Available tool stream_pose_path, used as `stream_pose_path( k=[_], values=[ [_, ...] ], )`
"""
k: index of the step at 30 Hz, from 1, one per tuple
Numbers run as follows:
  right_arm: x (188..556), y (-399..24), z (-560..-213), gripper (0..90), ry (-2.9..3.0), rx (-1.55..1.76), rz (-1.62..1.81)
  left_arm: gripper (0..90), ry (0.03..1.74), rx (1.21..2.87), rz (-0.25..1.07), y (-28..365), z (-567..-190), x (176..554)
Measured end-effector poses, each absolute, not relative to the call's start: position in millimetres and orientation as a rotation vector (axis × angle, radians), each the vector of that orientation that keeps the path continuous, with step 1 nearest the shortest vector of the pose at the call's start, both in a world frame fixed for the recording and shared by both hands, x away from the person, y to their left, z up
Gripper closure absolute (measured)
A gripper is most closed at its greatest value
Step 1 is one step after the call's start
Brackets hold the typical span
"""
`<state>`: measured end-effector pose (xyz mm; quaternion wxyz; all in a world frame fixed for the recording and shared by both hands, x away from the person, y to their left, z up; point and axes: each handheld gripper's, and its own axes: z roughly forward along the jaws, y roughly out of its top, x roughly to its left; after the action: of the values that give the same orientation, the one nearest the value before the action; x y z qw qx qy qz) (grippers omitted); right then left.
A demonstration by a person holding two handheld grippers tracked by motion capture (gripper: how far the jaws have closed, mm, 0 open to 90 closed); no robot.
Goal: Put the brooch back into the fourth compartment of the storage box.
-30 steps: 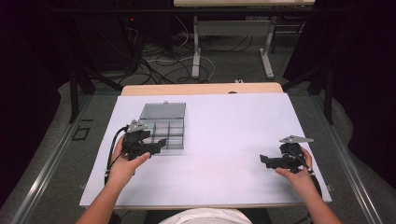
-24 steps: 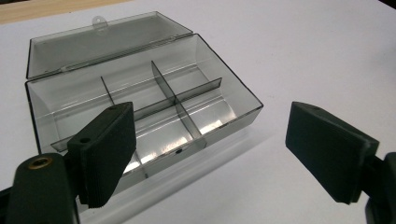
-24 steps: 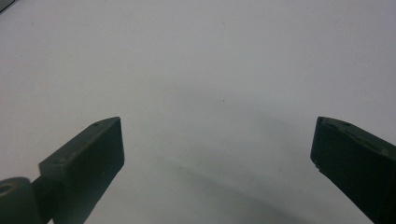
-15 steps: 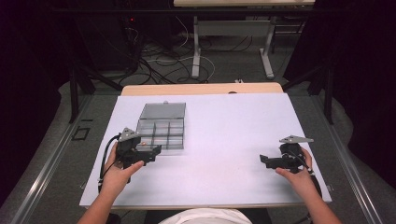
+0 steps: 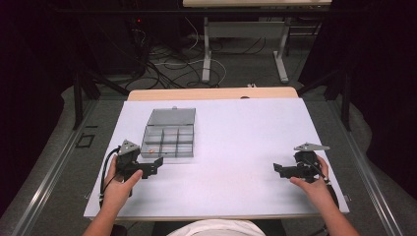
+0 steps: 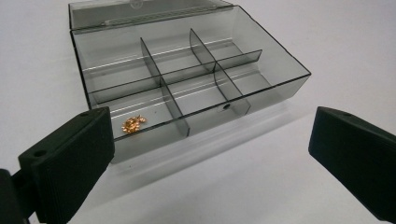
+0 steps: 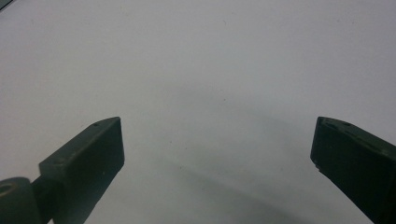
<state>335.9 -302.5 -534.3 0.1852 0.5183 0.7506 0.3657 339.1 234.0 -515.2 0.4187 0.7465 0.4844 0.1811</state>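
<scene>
Compartment box (image 6: 187,88) (lid open) just ahead of spread left tongs (image 6: 210,158), right tongs (image 5: 281,170) spread, well apart.

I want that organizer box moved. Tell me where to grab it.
Grip the near front wall of the clear compartment box, jaws straddling it from above: the lid lies open behind, so the rim is exposed. The left gripper, open, is nearest. Avoid the gold charm.

This looks like a lab or test room: a white table (image 5: 236,147) stands between dark curtains (image 5: 378,73), with loose cables (image 5: 167,64) on the grey floor (image 5: 64,147) beyond its far edge.
</scene>
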Motion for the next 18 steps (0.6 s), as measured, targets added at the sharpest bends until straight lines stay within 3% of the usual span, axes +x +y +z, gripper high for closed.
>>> stream_pose_path(
  k=[18],
  values=[
    [335.1,-302.6,-533.7,2.7,2.116,1.456,1.033,0.1,1.243,1.846,0.455,248.6,-531.5,339.2]
  ],
)
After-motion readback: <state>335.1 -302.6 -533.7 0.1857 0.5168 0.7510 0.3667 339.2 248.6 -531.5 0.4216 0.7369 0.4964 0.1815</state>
